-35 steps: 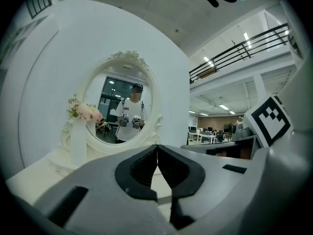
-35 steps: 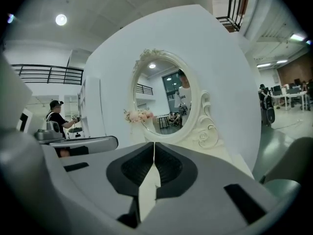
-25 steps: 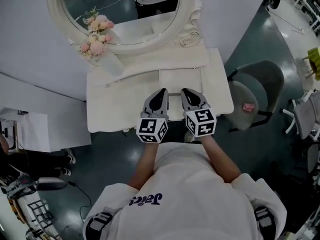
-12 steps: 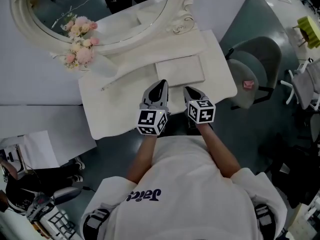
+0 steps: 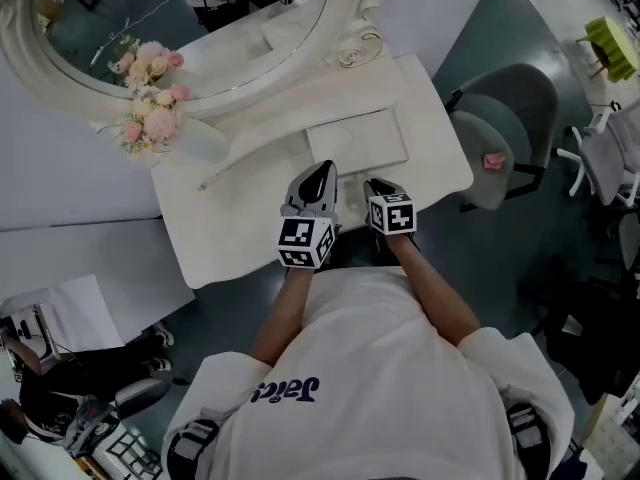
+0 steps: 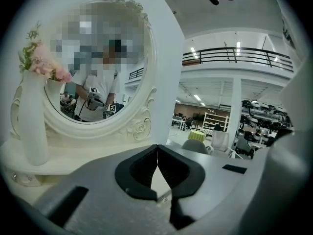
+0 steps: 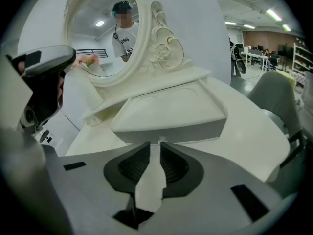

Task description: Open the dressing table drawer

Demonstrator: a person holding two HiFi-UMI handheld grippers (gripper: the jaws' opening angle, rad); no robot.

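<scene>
In the head view my 2 forearms reach up from the bottom of the frame, each ending in a cube with square markers.

My left claw (image 5: 323,171) sits at frame centre over the front part of the dressing table (image 5: 215,223). In the left gripper view this claw (image 6: 156,148) has its 2 tips pressed together, with nothing held between them; only a sliver of pale table shows through the hollow lower down.

My right claw (image 5: 377,185) is just beside it, to the right and a little lower in the frame. In the right gripper view it (image 7: 159,148) is open by a narrow slit and grips nothing. Just beyond its tips, in line with the slit, is the small knob (image 7: 161,140) of the drawer (image 7: 171,130). I cannot tell whether the tips touch the knob.

The drawer (image 5: 356,140) is a low white box on the table top, directly above both claws in the head view. Its front looks flush and closed.

Further back, at upper left, a white vase (image 5: 196,140) with pink flowers (image 5: 148,108) stands on the table's raised back ledge, against the carved oval mirror (image 5: 200,28). The left gripper view shows the vase (image 6: 33,116) upright at the left edge.

A grey chair (image 5: 500,133) stands on the floor right of the table.
</scene>
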